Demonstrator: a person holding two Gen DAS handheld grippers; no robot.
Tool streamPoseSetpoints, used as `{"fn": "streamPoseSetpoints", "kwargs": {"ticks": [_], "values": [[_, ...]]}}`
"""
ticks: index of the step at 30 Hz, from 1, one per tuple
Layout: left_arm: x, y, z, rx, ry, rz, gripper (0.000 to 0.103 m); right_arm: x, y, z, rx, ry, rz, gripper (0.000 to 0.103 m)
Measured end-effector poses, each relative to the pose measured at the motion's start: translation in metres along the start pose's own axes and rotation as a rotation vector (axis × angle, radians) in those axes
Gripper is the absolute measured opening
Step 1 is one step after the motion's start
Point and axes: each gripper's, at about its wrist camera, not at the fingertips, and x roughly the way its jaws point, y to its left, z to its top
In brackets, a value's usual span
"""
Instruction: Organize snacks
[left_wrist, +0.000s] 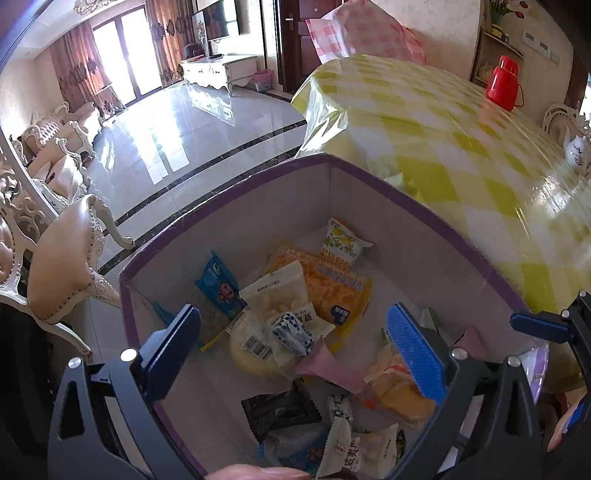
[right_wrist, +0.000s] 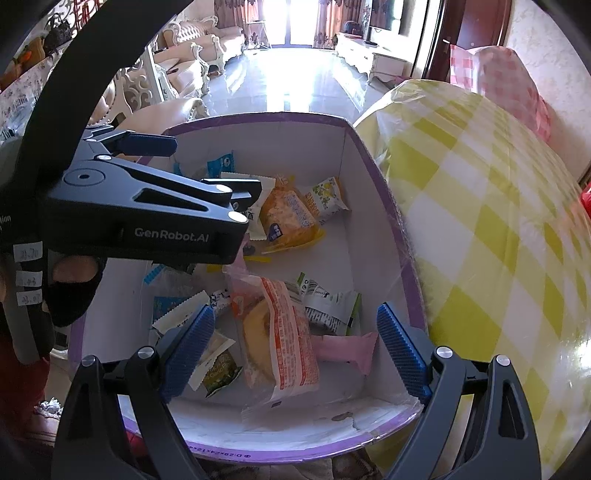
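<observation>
A cardboard box (left_wrist: 229, 206) with a purple rim and white inner walls holds the snacks, and it stands beside a table (left_wrist: 461, 147) covered with a yellow-and-white checked cloth, the table on its right. On the box floor lie many small packets: an orange bag (left_wrist: 332, 280) toward the far side with a lemon-printed packet (left_wrist: 343, 240) just beyond it, a blue packet (left_wrist: 219, 284) to the left, a black packet (left_wrist: 280, 410) nearer, and a pink wrapper (right_wrist: 343, 347) beside a clear bag with red print holding a round cake (right_wrist: 284, 332). The left gripper (left_wrist: 295, 343) hangs over the box, jaws spread wide and holding nothing. The right gripper (right_wrist: 295, 343) also hangs over the box at its near edge, jaws released and empty. On the far right of the table stands a red flask (left_wrist: 504, 83). Left of the box is a padded chair (left_wrist: 62, 266) on a glossy tiled floor (left_wrist: 177, 125).
</observation>
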Motion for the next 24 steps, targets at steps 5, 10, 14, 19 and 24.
{"fn": "streamPoseSetpoints", "kwargs": {"ticks": [5, 10, 14, 19, 24], "values": [[0.001, 0.0, 0.0001, 0.001, 0.004, -0.001, 0.101, 0.0008, 0.0008, -0.0019, 0.001, 0.004, 0.002, 0.087], [0.0006, -0.0002, -0.0001, 0.0, 0.003, -0.001, 0.101, 0.0011, 0.0008, -0.0021, 0.001, 0.005, 0.002, 0.087], [0.001, -0.0001, -0.0002, 0.002, 0.004, -0.001, 0.101, 0.0011, 0.0008, -0.0018, 0.001, 0.006, 0.002, 0.087], [0.0015, 0.0001, -0.0003, 0.0, 0.006, -0.001, 0.101, 0.0013, 0.0016, -0.0034, 0.001, 0.007, 0.003, 0.087], [0.0035, 0.0019, -0.003, -0.002, 0.01, -0.005, 0.101, 0.0014, 0.0012, -0.0032, 0.001, 0.007, 0.003, 0.087]]}}
